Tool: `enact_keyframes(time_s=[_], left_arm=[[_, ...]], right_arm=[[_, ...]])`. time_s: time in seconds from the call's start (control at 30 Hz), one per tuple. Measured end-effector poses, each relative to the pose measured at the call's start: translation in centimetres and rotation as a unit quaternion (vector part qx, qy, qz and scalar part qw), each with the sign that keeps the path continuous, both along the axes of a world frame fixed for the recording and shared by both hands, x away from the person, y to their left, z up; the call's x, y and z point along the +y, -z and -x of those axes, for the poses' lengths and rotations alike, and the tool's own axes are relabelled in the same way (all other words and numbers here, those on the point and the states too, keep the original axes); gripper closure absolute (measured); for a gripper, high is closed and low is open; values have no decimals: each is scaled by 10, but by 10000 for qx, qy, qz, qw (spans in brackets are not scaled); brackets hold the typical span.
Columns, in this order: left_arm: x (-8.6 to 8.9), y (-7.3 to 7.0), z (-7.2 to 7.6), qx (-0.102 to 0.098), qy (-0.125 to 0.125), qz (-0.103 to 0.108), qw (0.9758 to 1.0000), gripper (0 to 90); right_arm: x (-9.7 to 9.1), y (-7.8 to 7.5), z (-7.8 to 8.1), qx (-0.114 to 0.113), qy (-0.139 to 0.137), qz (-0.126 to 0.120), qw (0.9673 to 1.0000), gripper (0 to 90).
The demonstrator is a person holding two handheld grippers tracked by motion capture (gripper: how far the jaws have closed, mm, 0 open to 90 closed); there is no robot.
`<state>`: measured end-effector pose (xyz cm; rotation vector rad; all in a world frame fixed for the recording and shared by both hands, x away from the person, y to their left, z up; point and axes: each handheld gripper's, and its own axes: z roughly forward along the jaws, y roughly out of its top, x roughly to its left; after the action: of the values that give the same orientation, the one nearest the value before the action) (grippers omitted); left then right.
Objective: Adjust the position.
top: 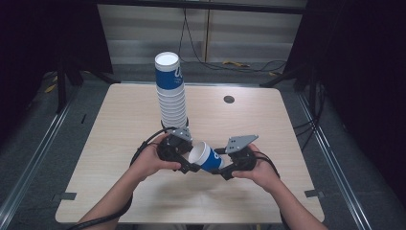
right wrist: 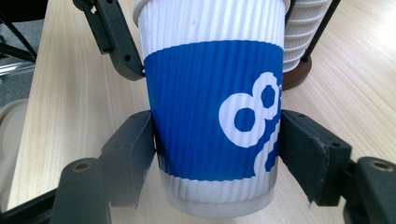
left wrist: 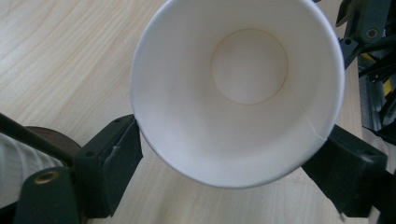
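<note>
Two grippers meet over the near middle of the surface (top: 119, 139), with a single blue-and-white paper cup (top: 206, 156) lying on its side in the air between them. The right gripper (top: 225, 168) pinches the cup around its ribbed blue body, one pad on each flank, as the right gripper view shows plainly. The left gripper (top: 189, 165) stands at the cup's open rim: in the left gripper view its jaws flank the white mouth of the cup (left wrist: 238, 88), and whether the pads press the rim or merely sit against it cannot be told for sure; they look spread rather than clamped. Behind the hands rises a tall stack of cups (top: 171, 91) on a dark round base, well apart from the held cup. By the look of it, the step in hand is a handover or a release, with the right gripper bearing the cup. The next move likely calls for the left gripper to back clear of the rim without tipping or denting the soft paper wall.
</note>
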<state>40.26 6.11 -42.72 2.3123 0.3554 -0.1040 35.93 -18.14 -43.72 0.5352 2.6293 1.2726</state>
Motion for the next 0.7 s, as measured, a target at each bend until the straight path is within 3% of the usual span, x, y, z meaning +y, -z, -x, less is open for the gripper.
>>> enact_keyframes(time_s=[0.23, 0.4, 0.7], left_arm=[[0, -4, 2, -16, 37, -67, 10000, 176], [0, -9, 4, -199, 115, -146, 9996, 216], [0, -9, 5, -256, 172, -287, 9991, 231]], right_arm=[[0, 1, 0, 1, -25, 24, 10000, 281], [2, 5, 0, 37, -43, 168, 9998, 294], [5, 11, 1, 69, -10, 196, 9998, 288]])
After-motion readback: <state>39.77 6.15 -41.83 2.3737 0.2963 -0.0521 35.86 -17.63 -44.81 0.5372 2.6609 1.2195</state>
